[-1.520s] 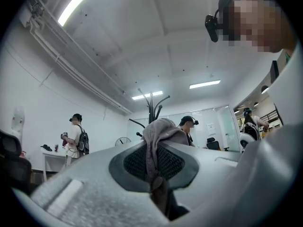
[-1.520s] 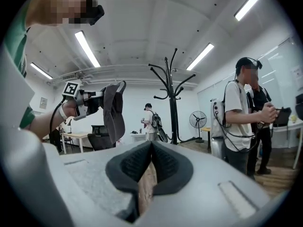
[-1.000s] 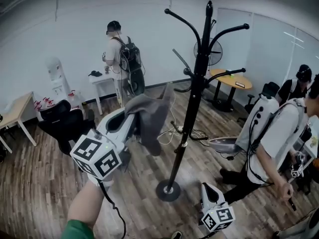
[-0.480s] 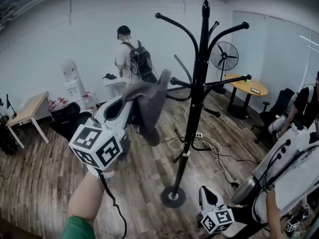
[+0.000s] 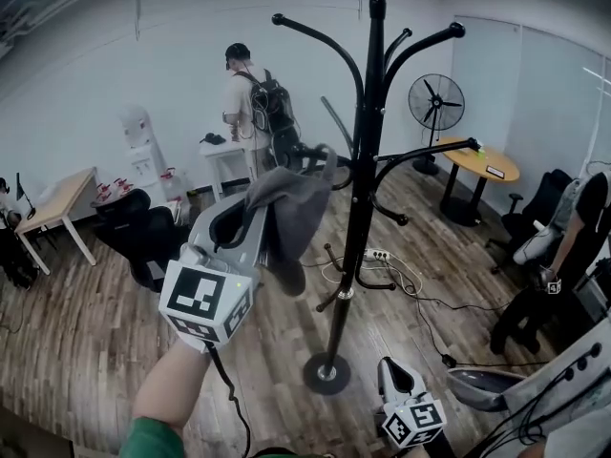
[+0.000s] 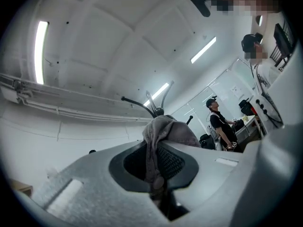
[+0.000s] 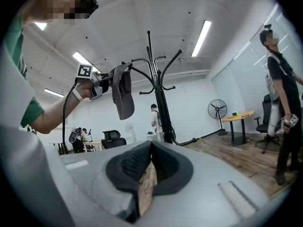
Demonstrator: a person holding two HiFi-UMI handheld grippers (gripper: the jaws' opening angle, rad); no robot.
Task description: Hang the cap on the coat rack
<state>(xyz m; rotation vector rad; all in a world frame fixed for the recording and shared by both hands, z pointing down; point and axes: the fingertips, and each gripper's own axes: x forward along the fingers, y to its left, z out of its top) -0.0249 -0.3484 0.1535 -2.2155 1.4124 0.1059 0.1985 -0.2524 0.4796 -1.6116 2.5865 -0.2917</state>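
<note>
Office: wooden desk (image 5: 59,195), swivel chair (image 5: 131,225) (water dispenser (image 5: 141,143) too)

The cap (image 5: 296,208) is grey, the coat rack (image 5: 361,198) glossy black, the left gripper (image 5: 256,206) pale grey with black-and-white square markers (image 5: 205,301), the sleeve (image 5: 158,440) green, and the floor (image 5: 76,342) brown, grey-streaked wood planking.

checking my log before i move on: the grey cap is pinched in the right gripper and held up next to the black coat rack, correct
No. It is the left gripper that pinches the grey cap, as the left gripper view shows. The rest holds: it is held up next to the black coat rack.
</note>
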